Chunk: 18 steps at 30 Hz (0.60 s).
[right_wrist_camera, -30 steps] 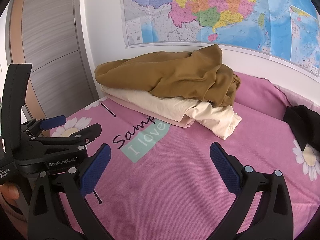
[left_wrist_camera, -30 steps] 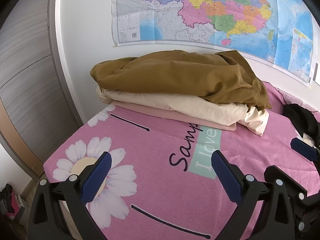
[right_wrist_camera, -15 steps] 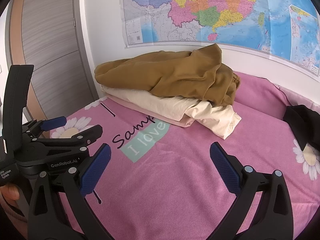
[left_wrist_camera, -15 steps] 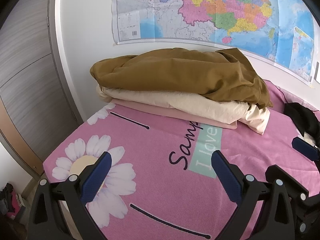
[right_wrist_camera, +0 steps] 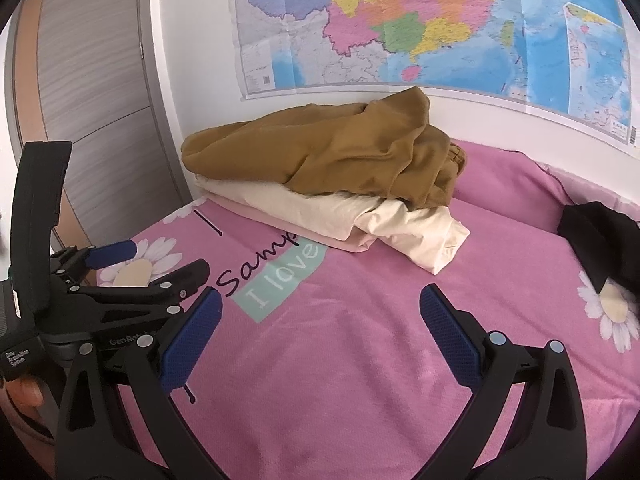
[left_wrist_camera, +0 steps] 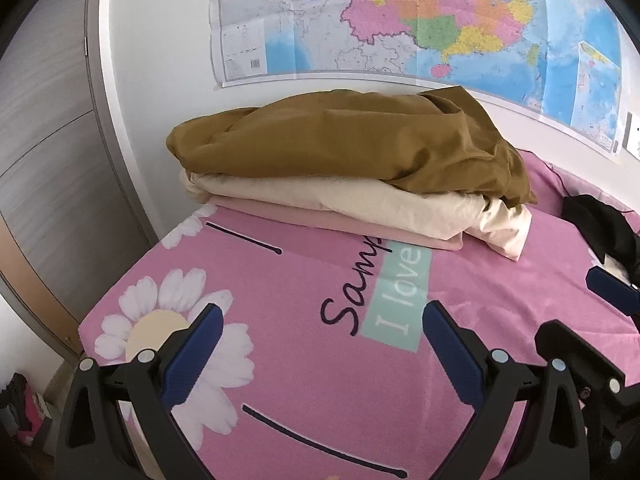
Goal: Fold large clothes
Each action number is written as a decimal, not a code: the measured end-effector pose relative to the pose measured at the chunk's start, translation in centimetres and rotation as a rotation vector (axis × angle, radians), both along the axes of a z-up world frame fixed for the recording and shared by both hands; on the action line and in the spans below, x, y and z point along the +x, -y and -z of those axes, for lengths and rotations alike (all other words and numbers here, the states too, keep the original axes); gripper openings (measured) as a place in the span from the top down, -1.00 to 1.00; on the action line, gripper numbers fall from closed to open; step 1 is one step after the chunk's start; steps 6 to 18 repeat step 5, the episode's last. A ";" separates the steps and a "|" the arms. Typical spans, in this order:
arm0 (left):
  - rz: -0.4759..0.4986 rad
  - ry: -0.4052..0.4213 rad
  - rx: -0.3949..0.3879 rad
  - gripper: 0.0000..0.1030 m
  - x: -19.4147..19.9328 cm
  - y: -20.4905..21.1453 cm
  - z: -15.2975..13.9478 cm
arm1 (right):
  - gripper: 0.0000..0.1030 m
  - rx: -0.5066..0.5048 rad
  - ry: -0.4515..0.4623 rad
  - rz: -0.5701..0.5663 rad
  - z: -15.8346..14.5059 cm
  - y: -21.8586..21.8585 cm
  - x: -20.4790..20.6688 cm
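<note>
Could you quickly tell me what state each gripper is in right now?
Left gripper: open, holding nothing.
Right gripper: open, holding nothing.

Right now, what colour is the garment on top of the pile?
Mustard brown garment, clearest in the left wrist view.

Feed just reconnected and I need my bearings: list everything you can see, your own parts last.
brown garment: one, mustard brown, top of the pile by the wall
cream garment: one, under the brown
pink garment: one, pile's bottom
black garment: one, bed's right edge
bedsheet: one, pink with daisies
map: one, multicoloured, on the wall
wardrobe: one, grey, left
left hand-held gripper: open, empty, above the sheet
right hand-held gripper: open, empty, above the sheet
</note>
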State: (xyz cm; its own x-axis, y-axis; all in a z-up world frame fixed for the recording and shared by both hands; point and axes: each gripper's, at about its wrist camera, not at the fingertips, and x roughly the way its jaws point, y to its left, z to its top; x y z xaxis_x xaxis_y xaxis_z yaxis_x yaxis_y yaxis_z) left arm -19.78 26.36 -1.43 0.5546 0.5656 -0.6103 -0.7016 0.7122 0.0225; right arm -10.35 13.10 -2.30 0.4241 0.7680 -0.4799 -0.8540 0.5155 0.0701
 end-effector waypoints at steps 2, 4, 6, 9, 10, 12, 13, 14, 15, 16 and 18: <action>0.014 0.004 0.016 -0.88 0.1 0.4 -0.1 | -0.90 0.005 -0.001 0.006 0.0 0.4 0.1; 0.025 0.006 0.017 -0.88 0.4 0.7 -0.1 | -0.90 0.008 -0.006 0.015 0.0 0.7 0.3; 0.032 0.012 0.019 -0.88 0.5 0.8 -0.2 | -0.90 0.012 -0.009 0.019 0.0 0.9 0.4; 0.032 0.012 0.019 -0.88 0.5 0.8 -0.2 | -0.90 0.012 -0.009 0.019 0.0 0.9 0.4; 0.032 0.012 0.019 -0.88 0.5 0.8 -0.2 | -0.90 0.012 -0.009 0.019 0.0 0.9 0.4; 0.032 0.012 0.019 -0.88 0.5 0.8 -0.2 | -0.90 0.012 -0.009 0.019 0.0 0.9 0.4; 0.032 0.012 0.019 -0.88 0.5 0.8 -0.2 | -0.90 0.012 -0.009 0.019 0.0 0.9 0.4; 0.032 0.012 0.019 -0.88 0.5 0.8 -0.2 | -0.90 0.012 -0.009 0.019 0.0 0.9 0.4; 0.032 0.012 0.019 -0.88 0.5 0.8 -0.2 | -0.90 0.012 -0.009 0.019 0.0 0.9 0.4; 0.032 0.012 0.019 -0.88 0.5 0.8 -0.2 | -0.90 0.012 -0.009 0.019 0.0 0.9 0.4; 0.032 0.012 0.019 -0.88 0.5 0.8 -0.2 | -0.90 0.012 -0.009 0.019 0.0 0.9 0.4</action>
